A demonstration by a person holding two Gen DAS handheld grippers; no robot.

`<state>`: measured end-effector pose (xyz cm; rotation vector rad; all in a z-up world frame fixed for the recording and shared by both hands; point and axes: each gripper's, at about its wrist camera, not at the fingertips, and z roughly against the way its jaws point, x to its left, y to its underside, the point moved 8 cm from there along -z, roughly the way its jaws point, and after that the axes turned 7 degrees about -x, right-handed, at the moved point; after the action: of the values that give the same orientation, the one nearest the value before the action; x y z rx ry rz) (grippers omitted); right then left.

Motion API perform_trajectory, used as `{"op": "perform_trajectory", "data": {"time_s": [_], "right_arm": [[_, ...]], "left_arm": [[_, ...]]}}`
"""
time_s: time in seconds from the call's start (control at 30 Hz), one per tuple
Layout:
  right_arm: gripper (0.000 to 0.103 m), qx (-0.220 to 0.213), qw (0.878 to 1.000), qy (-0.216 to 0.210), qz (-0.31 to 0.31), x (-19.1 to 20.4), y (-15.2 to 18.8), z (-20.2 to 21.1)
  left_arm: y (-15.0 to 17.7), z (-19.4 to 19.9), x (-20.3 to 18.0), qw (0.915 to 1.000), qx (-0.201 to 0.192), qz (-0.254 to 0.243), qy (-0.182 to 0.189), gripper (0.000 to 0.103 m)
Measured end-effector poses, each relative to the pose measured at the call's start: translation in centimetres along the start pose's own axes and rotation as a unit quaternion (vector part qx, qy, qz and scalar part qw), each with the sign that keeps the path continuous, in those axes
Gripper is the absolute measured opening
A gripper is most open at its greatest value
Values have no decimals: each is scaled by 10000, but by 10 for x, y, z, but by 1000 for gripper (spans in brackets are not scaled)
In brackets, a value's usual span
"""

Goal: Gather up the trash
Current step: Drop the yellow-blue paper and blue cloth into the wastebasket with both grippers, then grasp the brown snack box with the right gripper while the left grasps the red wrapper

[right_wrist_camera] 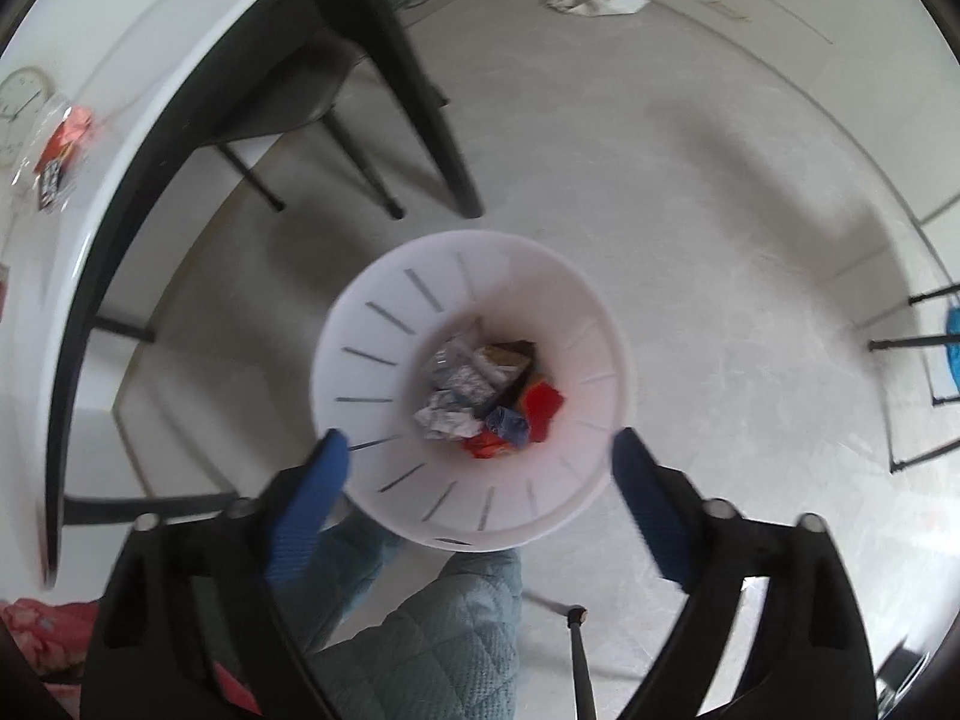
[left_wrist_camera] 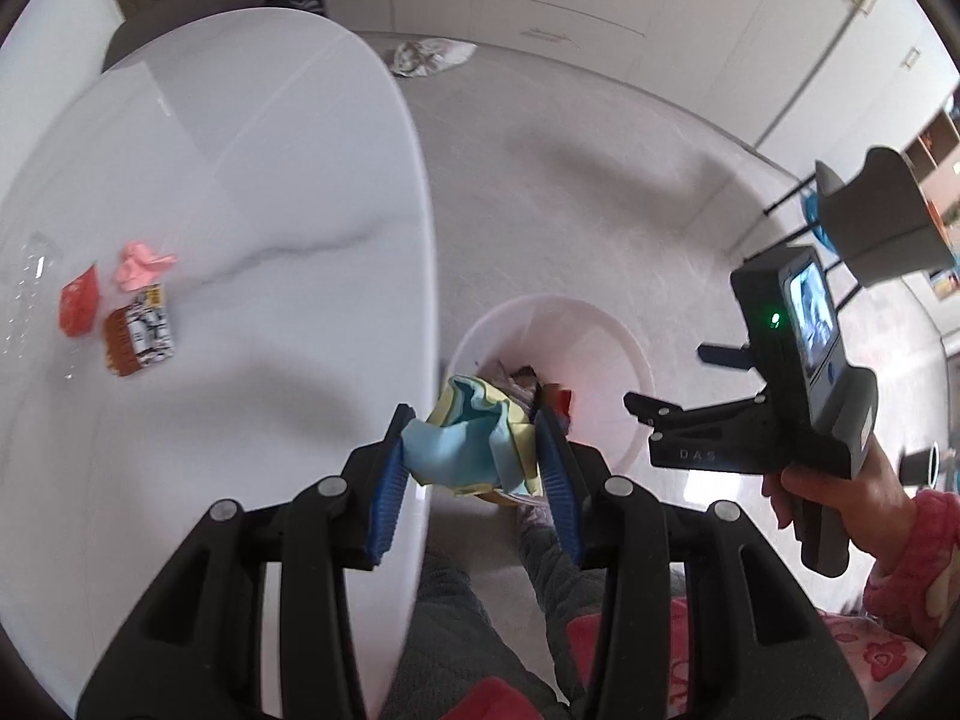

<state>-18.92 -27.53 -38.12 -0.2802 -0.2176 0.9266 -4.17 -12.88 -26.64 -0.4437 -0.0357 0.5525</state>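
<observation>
Crumpled blue-and-yellow wrapper (left_wrist_camera: 474, 444) sits clamped in your left gripper (left_wrist_camera: 480, 450), seemingly past the white table's edge (left_wrist_camera: 420, 276); your right gripper (right_wrist_camera: 480, 462) gapes empty over the white slotted bin (right_wrist_camera: 360, 360).

- The white waste bin (right_wrist_camera: 474, 396) stands on pale bare floor (right_wrist_camera: 690, 228), its mouth wide open upward; wrappers cover only the bottom, leaving the upper part free.
- The white table edge (left_wrist_camera: 420, 276) runs close beside the bin on one side.
- Under the table, a dark chair (right_wrist_camera: 336, 90) and the black table legs (right_wrist_camera: 444, 144) crowd the floor beyond the bin.
- The right gripper (right_wrist_camera: 480, 456) hangs over the bin with jaws spread wide and nothing between them.
- The left gripper (left_wrist_camera: 474, 450), clamped on a crumpled blue and yellow wrapper (left_wrist_camera: 468, 444), sits above the gap between table edge and bin rim.
</observation>
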Motion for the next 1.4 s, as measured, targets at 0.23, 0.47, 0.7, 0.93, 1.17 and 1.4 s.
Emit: {"op": "perform_trajectory", "data": {"time_s": [0.23, 0.47, 0.7, 0.93, 1.17, 1.4], "right_arm": [[96, -121, 9987, 213, -458, -45, 11, 28], [97, -238, 9963, 350, -750, -77, 17, 43], [97, -290, 9951, 341, -885, -84, 18, 45], [97, -312, 9954, 356, -833, -80, 17, 48], [97, -319, 9962, 345, -733, -69, 9, 48], [97, -460, 9979, 286, -349, -39, -21, 54]], "left_arm": [[-1, -28, -36, 9986, 325, -233, 356, 41], [-3, -54, -72, 9960, 530, -409, 600, 49], [-9, -43, -87, 9962, 221, -641, 547, 94], [-13, -37, -90, 9965, 140, -664, 478, 95], [-15, -30, -74, 9979, 89, -510, 386, 95], [-19, -12, -38, 9997, -153, -99, 136, 95]]}}
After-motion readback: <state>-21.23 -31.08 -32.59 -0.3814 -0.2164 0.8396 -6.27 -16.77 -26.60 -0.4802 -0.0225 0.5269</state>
